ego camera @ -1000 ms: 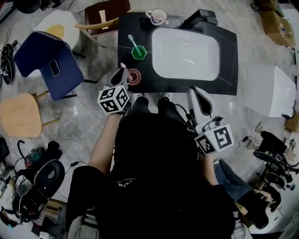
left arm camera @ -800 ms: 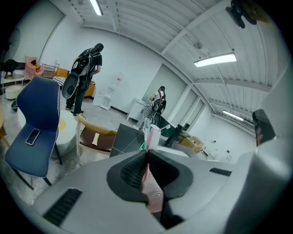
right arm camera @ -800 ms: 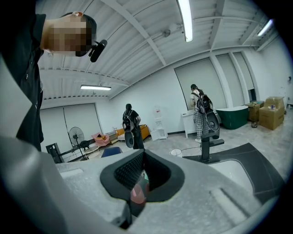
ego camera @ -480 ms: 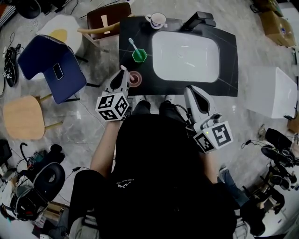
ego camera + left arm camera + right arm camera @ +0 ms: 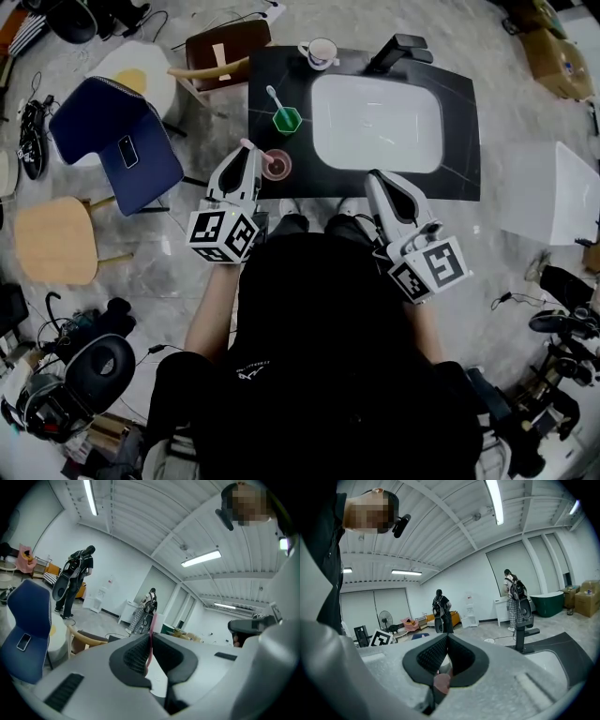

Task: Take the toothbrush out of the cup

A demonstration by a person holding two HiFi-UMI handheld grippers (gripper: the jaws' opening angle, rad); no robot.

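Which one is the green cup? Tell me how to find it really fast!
Find the black counter with the white sink. On the counter's strip left of the sink stands the green cup. It is the only green, flat-sided one, with a pale toothbrush standing in it; the pinkish cup sits nearer the person and the white mug at the far edge.

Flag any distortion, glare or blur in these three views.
Head view: sharp, evenly lit, edges bowed; the white sink looks washed out. Left gripper view: heavy fisheye, black corners, strip light blown out, pink toothbrush between the jaws is legible. Right gripper view: same fisheye, ceiling light glares, foreground soft.
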